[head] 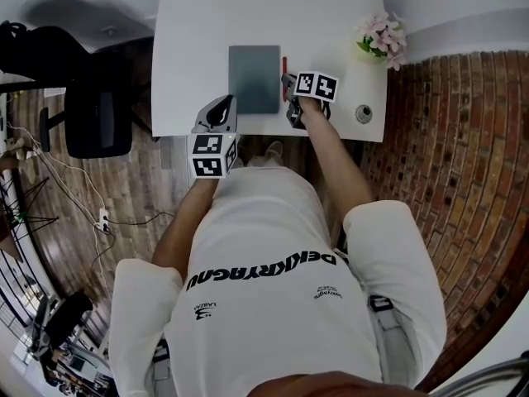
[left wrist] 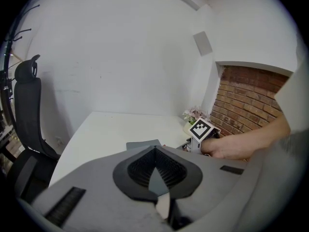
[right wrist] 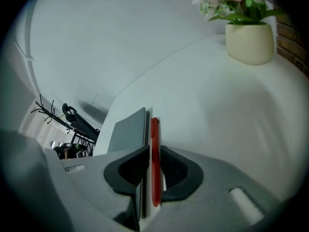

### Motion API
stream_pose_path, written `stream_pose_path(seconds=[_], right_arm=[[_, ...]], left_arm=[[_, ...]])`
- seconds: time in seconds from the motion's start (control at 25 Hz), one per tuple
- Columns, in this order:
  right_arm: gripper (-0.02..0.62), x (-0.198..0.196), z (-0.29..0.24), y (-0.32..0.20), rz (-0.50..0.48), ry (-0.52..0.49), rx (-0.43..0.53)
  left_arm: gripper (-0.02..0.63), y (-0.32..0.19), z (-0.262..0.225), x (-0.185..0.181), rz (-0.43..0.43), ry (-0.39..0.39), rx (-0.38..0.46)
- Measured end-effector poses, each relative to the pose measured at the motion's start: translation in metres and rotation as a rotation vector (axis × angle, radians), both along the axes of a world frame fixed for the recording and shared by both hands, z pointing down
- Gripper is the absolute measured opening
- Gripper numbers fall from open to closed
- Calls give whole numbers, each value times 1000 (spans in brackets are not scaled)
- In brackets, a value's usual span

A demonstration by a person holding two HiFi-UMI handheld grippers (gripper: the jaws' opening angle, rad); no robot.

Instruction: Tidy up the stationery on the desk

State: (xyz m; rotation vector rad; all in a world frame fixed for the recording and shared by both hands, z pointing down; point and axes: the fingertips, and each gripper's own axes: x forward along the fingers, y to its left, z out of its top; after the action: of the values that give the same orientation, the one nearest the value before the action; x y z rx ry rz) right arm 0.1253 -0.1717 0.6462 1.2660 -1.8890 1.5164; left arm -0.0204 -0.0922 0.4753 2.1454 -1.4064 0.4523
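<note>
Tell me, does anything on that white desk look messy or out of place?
Nothing stands out. The red pen lies straight alongside the gray notebook, and the flower pot stands upright near the corner; nothing is spilled.

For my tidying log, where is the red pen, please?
Head view: on the desk, the red pen lies right of the grey notebook, between the jaws of the right gripper.

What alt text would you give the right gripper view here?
The right gripper straddles a slim red pen lying on the white desk beside a flat grey notebook, its jaws apparently not pinching it. A cream pot of pink flowers stands farther back on the right.
</note>
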Motion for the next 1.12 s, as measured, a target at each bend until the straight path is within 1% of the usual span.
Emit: stream_pose_path(seconds=[0.28, 0.68, 0.88, 1.12], right_arm=[[89, 0, -7, 0, 0, -11, 16], [94, 7, -32, 1, 33, -30, 60], [94, 3, -65, 2, 34, -69, 131], [94, 2, -113, 4, 103, -135, 220]], left_arm=[[-2, -2, -2, 1, -1, 8, 6], [-3, 0, -14, 4, 28, 8, 30], [-3, -3, -23, 6, 46, 5, 61], [-3, -2, -38, 9, 73, 10, 90]])
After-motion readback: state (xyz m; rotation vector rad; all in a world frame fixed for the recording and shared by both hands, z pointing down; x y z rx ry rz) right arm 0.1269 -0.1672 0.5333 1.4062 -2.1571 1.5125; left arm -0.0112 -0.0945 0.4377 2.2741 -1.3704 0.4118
